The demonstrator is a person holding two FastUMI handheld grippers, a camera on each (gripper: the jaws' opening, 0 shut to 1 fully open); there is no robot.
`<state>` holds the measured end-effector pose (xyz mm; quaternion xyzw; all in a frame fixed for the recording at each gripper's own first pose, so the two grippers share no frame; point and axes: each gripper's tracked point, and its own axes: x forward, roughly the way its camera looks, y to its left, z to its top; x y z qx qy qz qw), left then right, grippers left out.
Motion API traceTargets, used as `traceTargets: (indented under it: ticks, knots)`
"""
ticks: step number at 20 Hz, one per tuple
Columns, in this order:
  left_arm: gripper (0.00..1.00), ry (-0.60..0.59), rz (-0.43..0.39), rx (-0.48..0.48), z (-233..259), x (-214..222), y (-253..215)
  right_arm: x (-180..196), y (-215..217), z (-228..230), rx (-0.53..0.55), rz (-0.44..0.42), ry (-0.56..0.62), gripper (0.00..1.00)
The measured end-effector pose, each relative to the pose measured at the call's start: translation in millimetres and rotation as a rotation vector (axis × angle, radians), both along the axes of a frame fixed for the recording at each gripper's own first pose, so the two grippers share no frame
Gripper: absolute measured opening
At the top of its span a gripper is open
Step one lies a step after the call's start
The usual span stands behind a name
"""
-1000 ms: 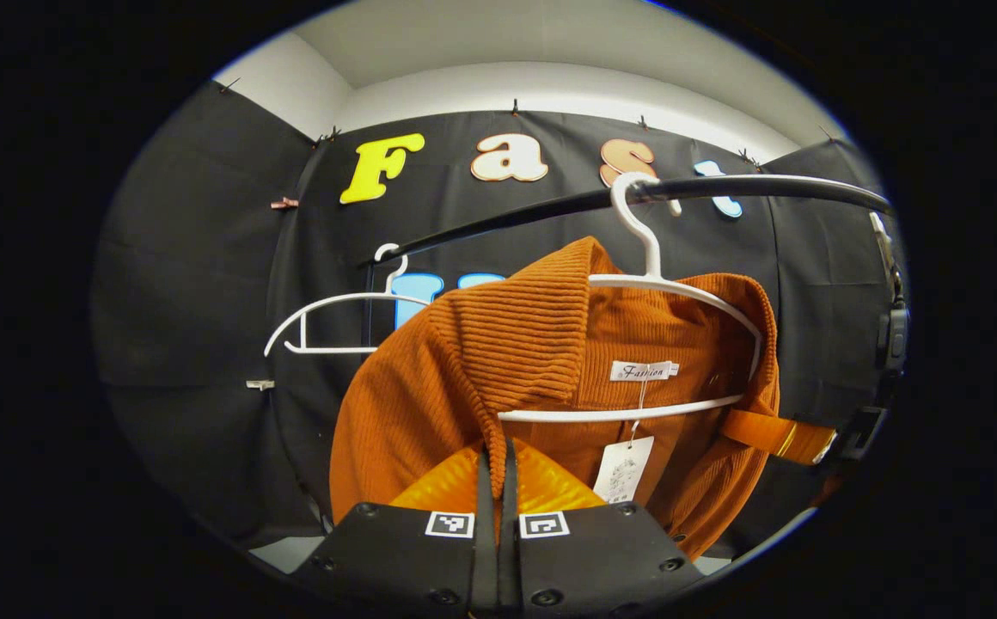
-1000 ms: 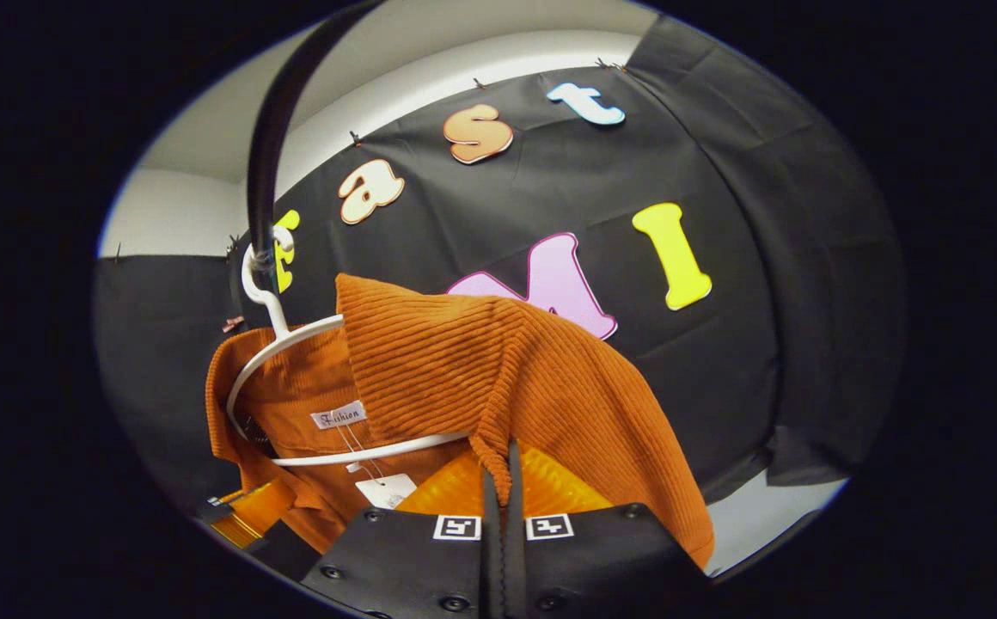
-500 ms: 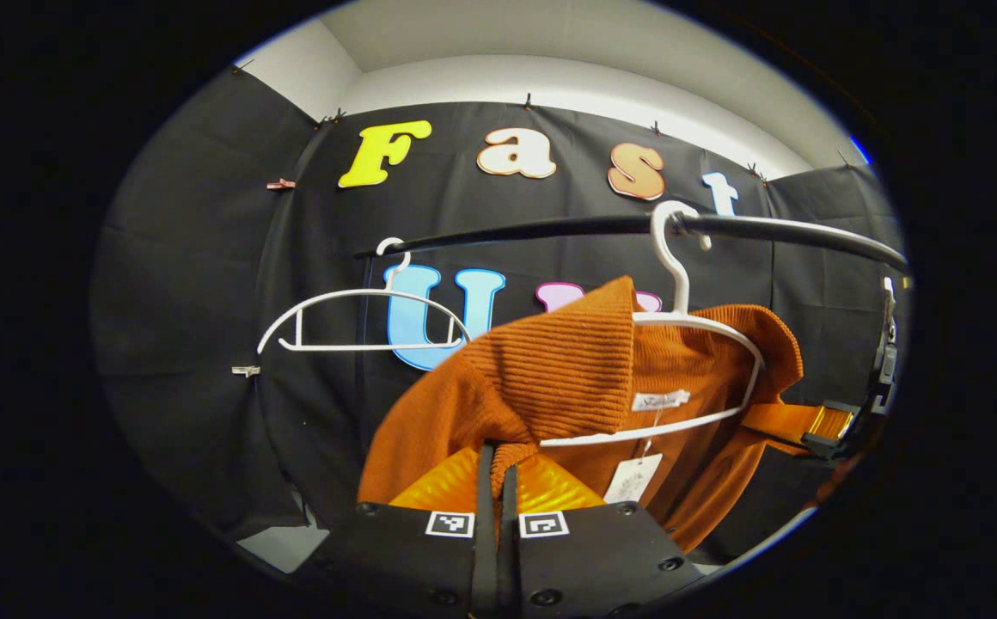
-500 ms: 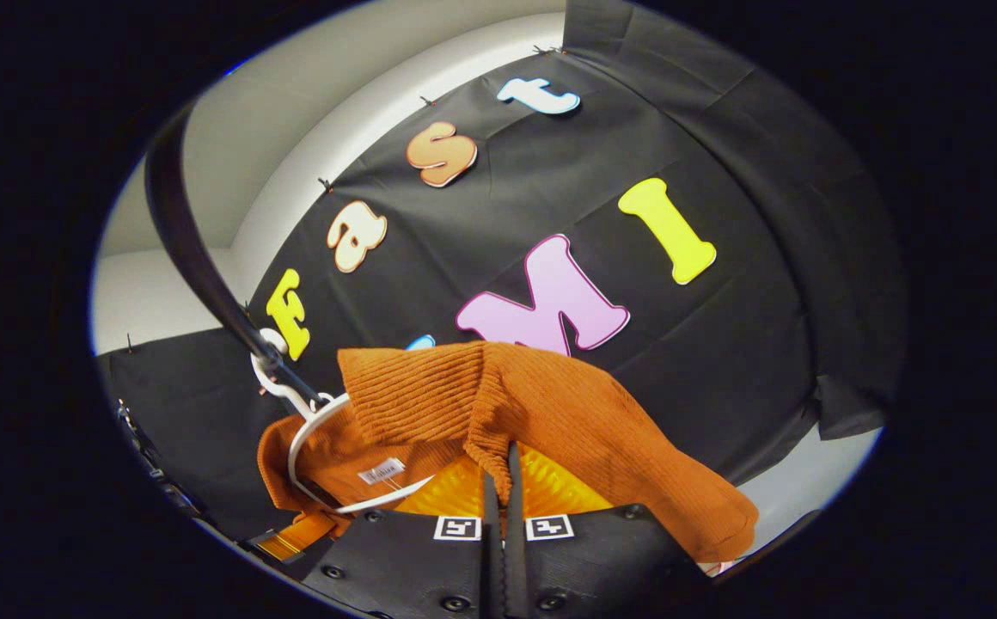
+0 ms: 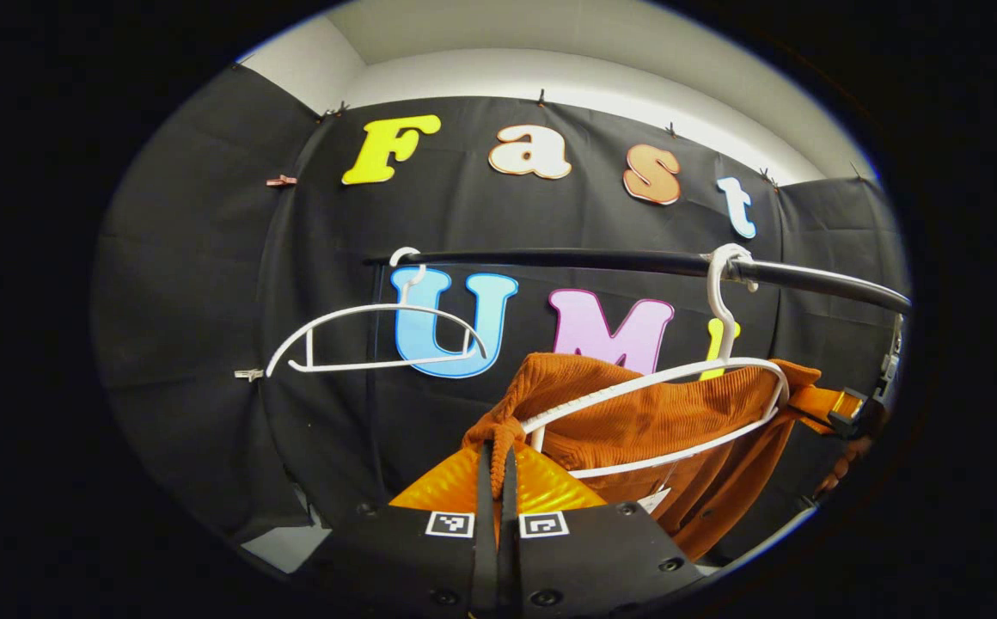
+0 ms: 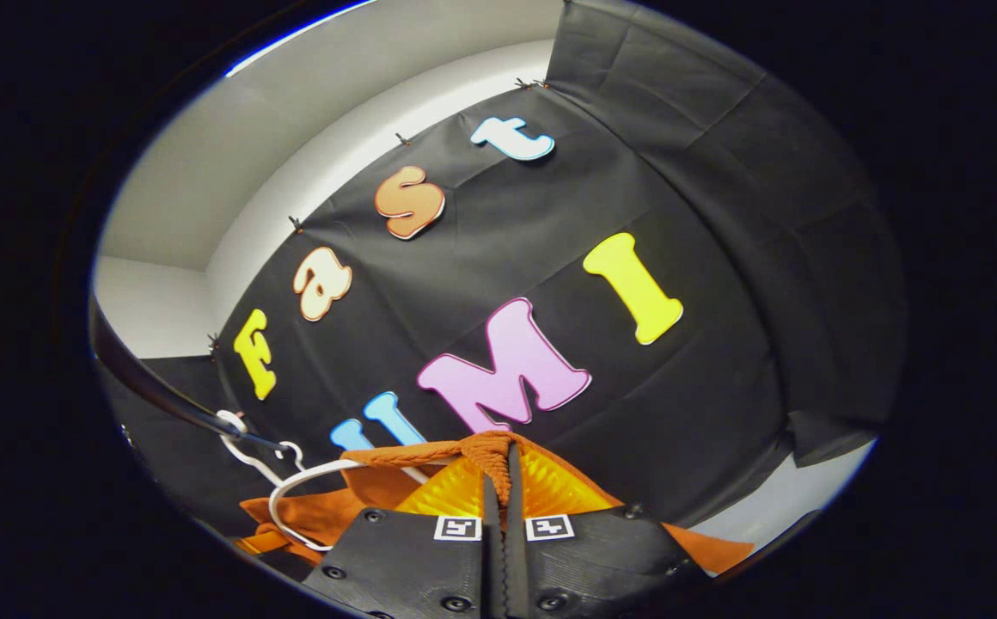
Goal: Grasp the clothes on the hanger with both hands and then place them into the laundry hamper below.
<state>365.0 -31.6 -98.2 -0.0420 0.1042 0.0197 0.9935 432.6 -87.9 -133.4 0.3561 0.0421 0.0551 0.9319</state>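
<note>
so both grippers are clamped on the orange garment [image 5: 670, 421]: left gripper [image 5: 496, 468] pinches a bunch of fabric right at its tips, right gripper [image 6: 498, 468] likewise. garment hangs ahead of the left jaws, half slid off the white hanger [image 5: 726, 370], which sits hooked on the black rail [image 5: 602, 260]. step looks like pulling clothes free; next calls for drawing it clear, then lowering twd the hamper. empty hanger [image 5: 378, 335] sits farther off. tag too small to read.
</note>
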Motion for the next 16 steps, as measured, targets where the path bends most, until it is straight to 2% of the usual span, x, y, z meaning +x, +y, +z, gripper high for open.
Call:
traceTargets:
  ticks: [3, 6, 9, 13, 16]
  knots:
    - [0.05, 0.015, -0.026, 0.036, 2.2, -3.8, 0.2, 12.1, -15.9, -25.4, -0.012, -0.068, 0.057, 0.04]
    - [0.05, 0.034, -0.029, 0.023, -7.0, -2.0, 5.3, 7.3, -12.9, -69.2, 0.036, -0.062, 0.153, 0.04]
    - [0.05, 0.056, -0.008, 0.019, -25.0, -6.0, 17.5, -14.1, 15.7, -93.9, 0.024, 0.007, 0.18, 0.04]
    - [0.05, 0.115, 0.046, 0.015, -64.5, -17.3, 51.8, -37.3, 55.6, -98.8, 0.028, 0.098, 0.187, 0.04]
    - [0.05, 0.15, 0.04, 0.009, -93.6, -25.6, 60.1, -58.3, 87.0, -101.0, 0.011, 0.18, 0.194, 0.04]
